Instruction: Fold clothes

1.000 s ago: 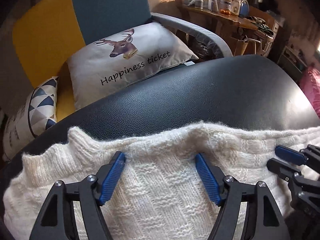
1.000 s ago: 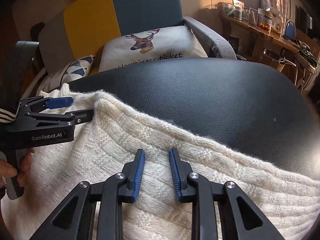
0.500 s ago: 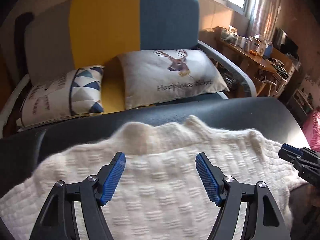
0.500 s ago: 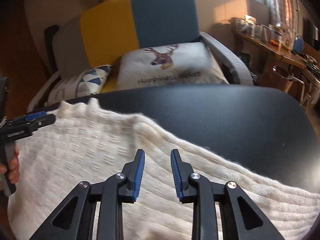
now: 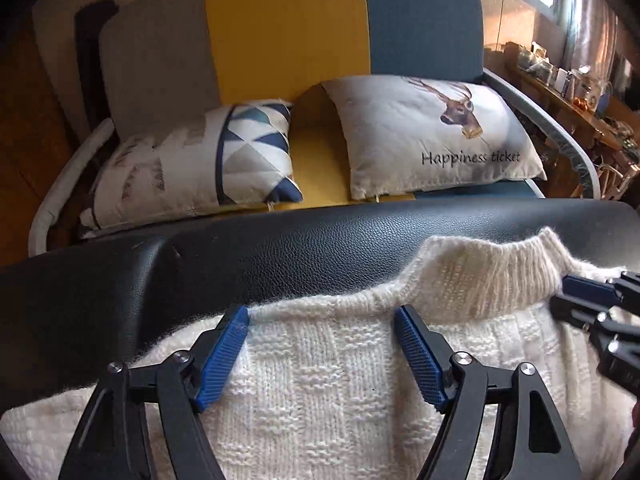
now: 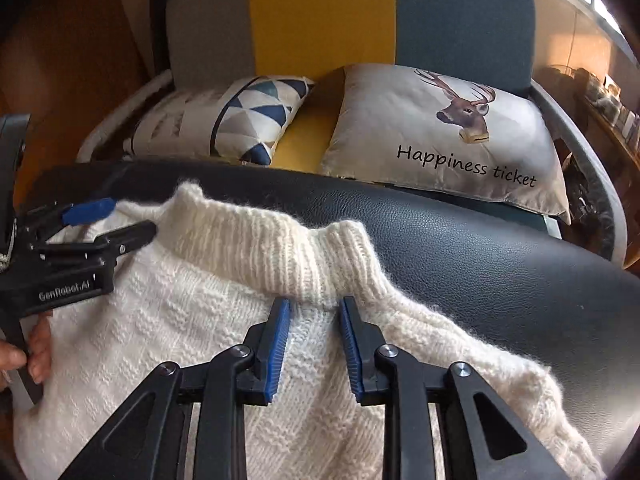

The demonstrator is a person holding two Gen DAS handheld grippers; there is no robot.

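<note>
From the left wrist, we see our left gripper (image 5: pixel 322 316) spread wide over a cream knitted sweater (image 5: pixel 320 392) lying on a black leatherette surface (image 5: pixel 280 248). Its blue pads (image 5: pixel 222 356) rest on the knit without pinching it. The ribbed collar (image 5: pixel 492 276) lies up and to the right, with the right gripper (image 5: pixel 580 300) at its edge.

From the right wrist, we see our right gripper (image 6: pixel 314 320) partly spread, a narrow strip of sweater (image 6: pixel 180 320) between the pads just below the collar (image 6: pixel 280 252); we cannot tell whether it grips. The left gripper (image 6: pixel 116 220) sits at the left shoulder, held by a hand (image 6: pixel 28 352). Beyond stands a sofa (image 6: pixel 320 12) with a deer cushion (image 6: pixel 440 128) and a triangle-patterned cushion (image 6: pixel 240 120).
</note>
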